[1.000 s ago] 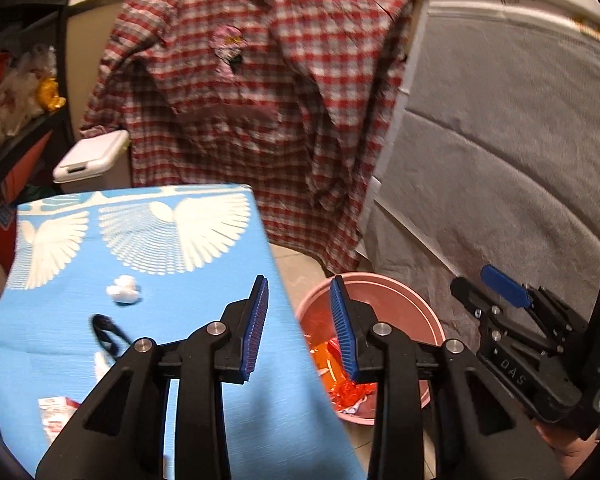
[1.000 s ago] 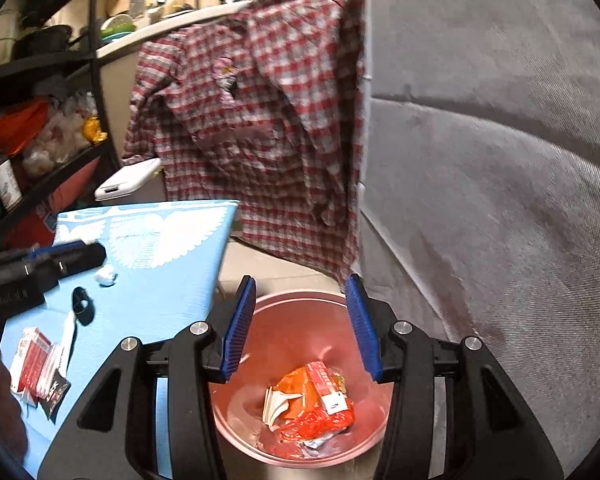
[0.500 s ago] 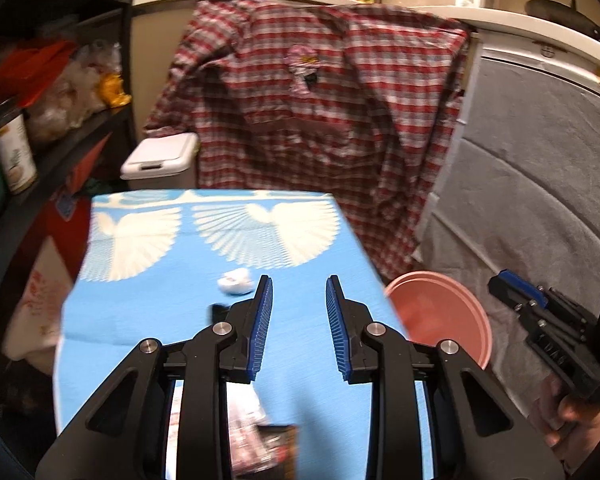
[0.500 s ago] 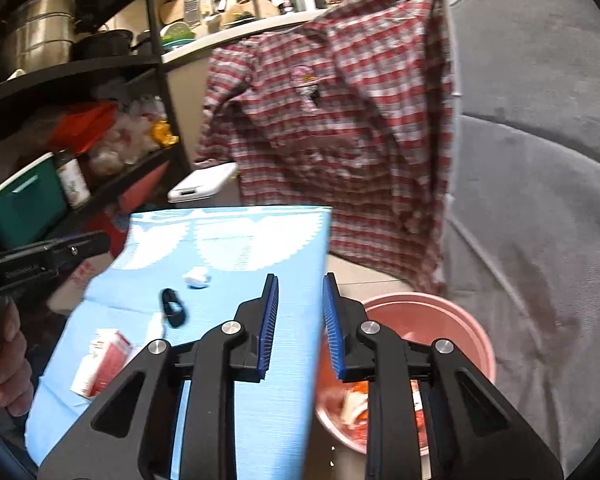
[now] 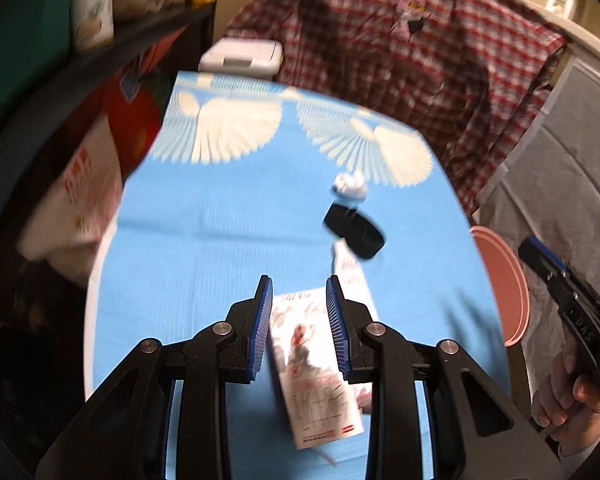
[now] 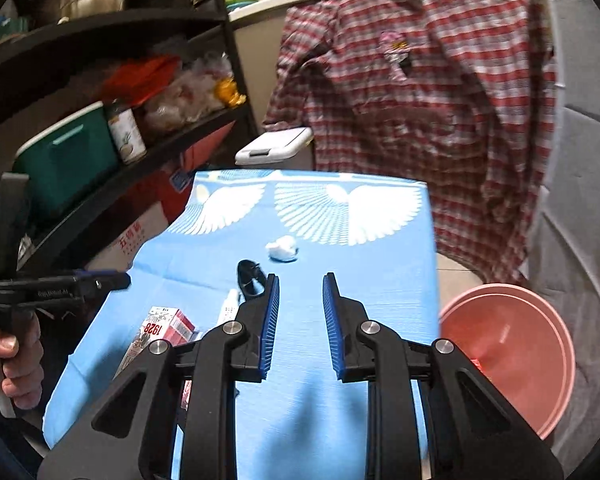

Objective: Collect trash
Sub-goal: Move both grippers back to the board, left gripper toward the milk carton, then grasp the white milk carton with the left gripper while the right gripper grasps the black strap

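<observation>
Trash lies on a table with a blue cloth [image 5: 220, 248]: a red-and-white carton [image 5: 316, 364], a white tube [image 5: 350, 268], a black ring-shaped piece [image 5: 354, 230] and a white crumpled ball [image 5: 350, 186]. My left gripper [image 5: 298, 324] is open and hovers over the carton, which shows between the jaws. In the right wrist view my right gripper [image 6: 298, 326] is open and empty above the cloth [image 6: 380, 272], with the carton [image 6: 164, 330], the black piece [image 6: 250, 280] and the ball [image 6: 282, 248] to its left and ahead. A pink bin [image 6: 512, 348] stands right of the table.
A plaid shirt [image 6: 420, 100] hangs behind the table over a counter. Dark shelves [image 6: 100, 80] with a green box and bags stand at the left. A white lidded container [image 6: 274, 146] sits behind the table. A grey padded surface [image 6: 580, 200] is at the right.
Both grippers have swung left from the pink bin to over the table. The left one has dropped lower over the carton. The right jaws stand a little wider than half a second ago.
</observation>
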